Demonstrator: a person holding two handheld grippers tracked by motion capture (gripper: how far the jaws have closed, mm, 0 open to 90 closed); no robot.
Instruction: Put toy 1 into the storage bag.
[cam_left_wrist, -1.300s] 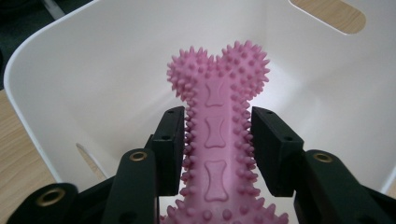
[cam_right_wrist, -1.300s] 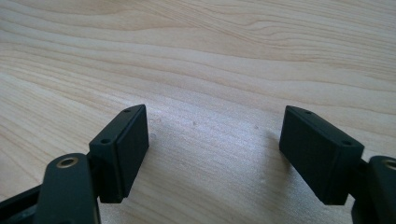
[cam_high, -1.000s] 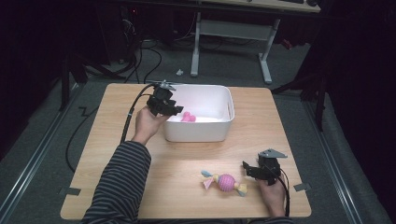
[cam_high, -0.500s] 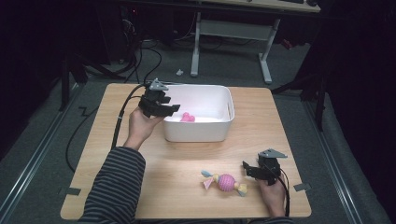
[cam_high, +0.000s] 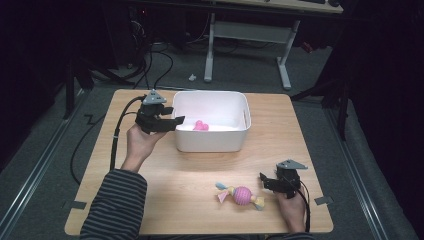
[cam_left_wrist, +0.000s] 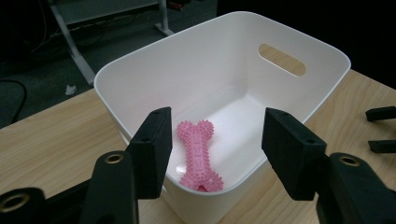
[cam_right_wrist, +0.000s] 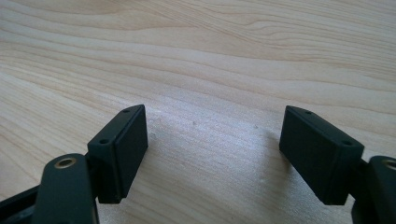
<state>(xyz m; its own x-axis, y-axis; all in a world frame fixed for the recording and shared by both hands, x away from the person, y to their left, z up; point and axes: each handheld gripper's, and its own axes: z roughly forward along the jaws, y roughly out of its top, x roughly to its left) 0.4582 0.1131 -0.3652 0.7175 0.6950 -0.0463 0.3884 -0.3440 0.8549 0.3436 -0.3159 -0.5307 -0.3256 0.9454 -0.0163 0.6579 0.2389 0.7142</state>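
Note:
A pink knobbly bone toy (cam_left_wrist: 200, 154) lies flat on the floor of the white bin (cam_left_wrist: 224, 56), near its left wall. In the high view the bone (cam_high: 201, 125) shows inside the bin (cam_high: 210, 145). My left gripper (cam_high: 176, 120) hovers at the bin's left rim and points into it. Its jaws (cam_left_wrist: 217, 116) have just been opening and are apart, with nothing between them. My right gripper (cam_high: 265, 179) rests low at the table's front right, open (cam_right_wrist: 215, 116) over bare wood. Just left of it lies a pink ball toy (cam_high: 241, 195) with pastel ends.
The wooden table (cam_high: 150, 200) has free room in front of the bin and at the left. A black cable (cam_high: 116, 140) trails from the left gripper over the table's left edge. Table legs and cables stand on the dark floor beyond.
My left gripper has drawn back to the left and towards the person, from over the bin to its left rim. The bone stays in the bin. The right hand has not moved.

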